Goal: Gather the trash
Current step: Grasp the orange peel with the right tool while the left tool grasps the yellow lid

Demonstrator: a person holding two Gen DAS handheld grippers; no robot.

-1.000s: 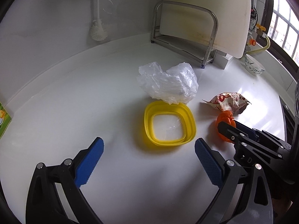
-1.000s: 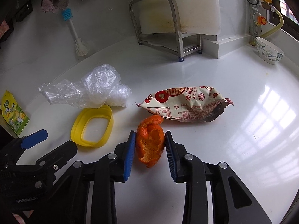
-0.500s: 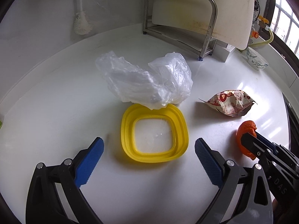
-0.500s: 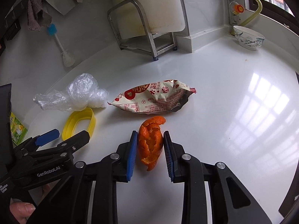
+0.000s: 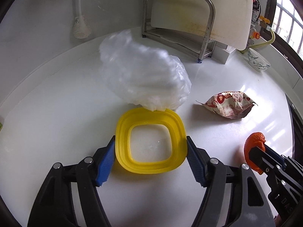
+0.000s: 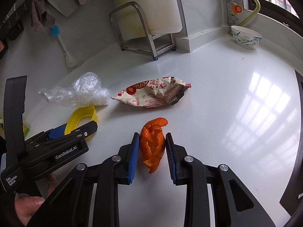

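A yellow shallow container (image 5: 121,132) lies on the white counter, also in the right wrist view (image 6: 89,112). My left gripper (image 5: 150,158) has closed around it, both blue pads against its sides. A crumpled clear plastic bag (image 5: 144,77) lies just behind it, also in the right view (image 6: 79,90). A red-and-cream snack wrapper (image 6: 153,94) lies to the right, also in the left view (image 5: 230,104). My right gripper (image 6: 152,155) is shut on an orange peel (image 6: 153,143), which also shows in the left wrist view (image 5: 253,147).
A steel rack (image 6: 144,28) holding a white cutting board (image 5: 208,9) stands at the back. A bottle brush (image 5: 80,24) leans on the wall. A patterned bowl (image 6: 246,37) sits at the far right. A dark edge (image 6: 297,151) borders the counter on the right.
My left gripper moved forward and closed its fingers onto the yellow container. My right gripper, still holding the orange peel, moved back and right, away from the wrapper.
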